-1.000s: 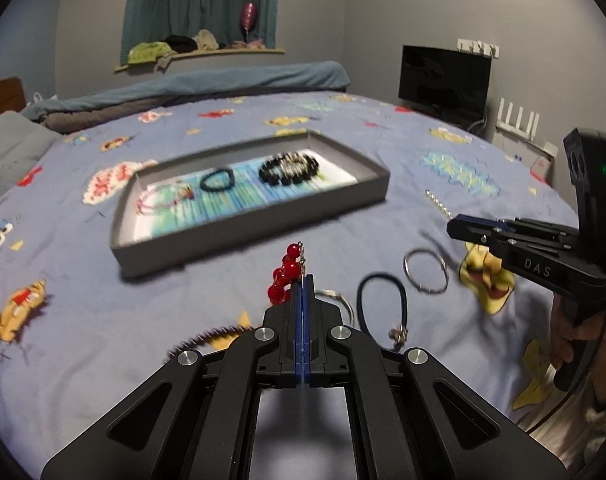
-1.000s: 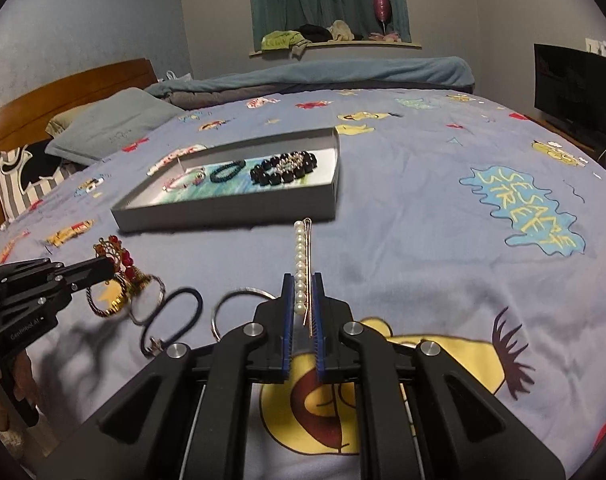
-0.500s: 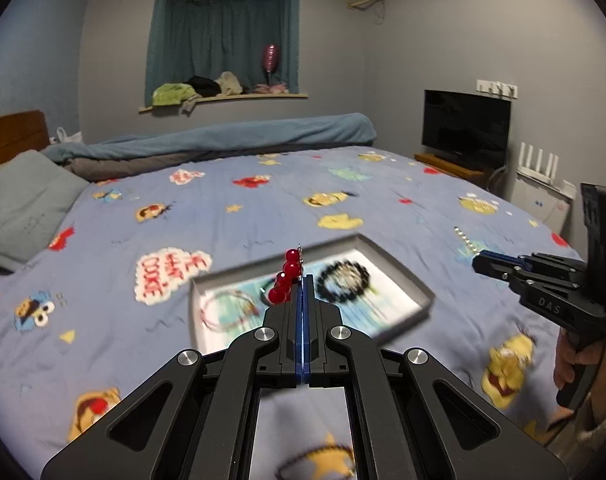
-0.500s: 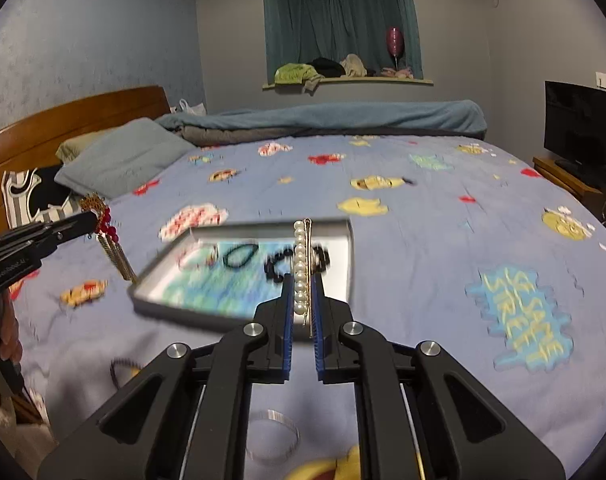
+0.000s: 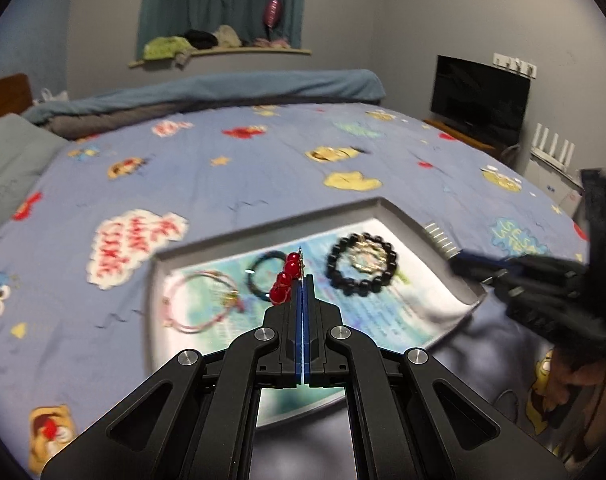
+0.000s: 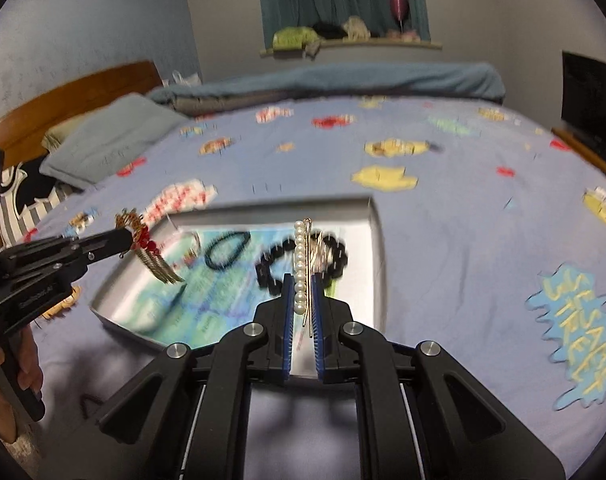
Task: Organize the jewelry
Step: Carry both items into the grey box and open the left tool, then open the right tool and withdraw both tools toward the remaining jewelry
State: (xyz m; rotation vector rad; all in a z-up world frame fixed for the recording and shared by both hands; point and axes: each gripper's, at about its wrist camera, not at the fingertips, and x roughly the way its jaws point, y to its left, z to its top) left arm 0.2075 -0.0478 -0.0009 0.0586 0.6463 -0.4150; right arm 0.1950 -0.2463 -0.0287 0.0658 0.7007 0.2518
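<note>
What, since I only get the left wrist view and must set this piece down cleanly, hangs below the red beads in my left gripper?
Observer: In the right wrist view, a gold fringe dangles below the red beads at the tips of the left gripper, above the left end of the tray.
Operator: My view blurs the other tool. What is it carrying?
Observer: The right gripper is shut on a pearl hairpin, its row of pearls sticking out ahead of the jaws with a gold pin alongside.
</note>
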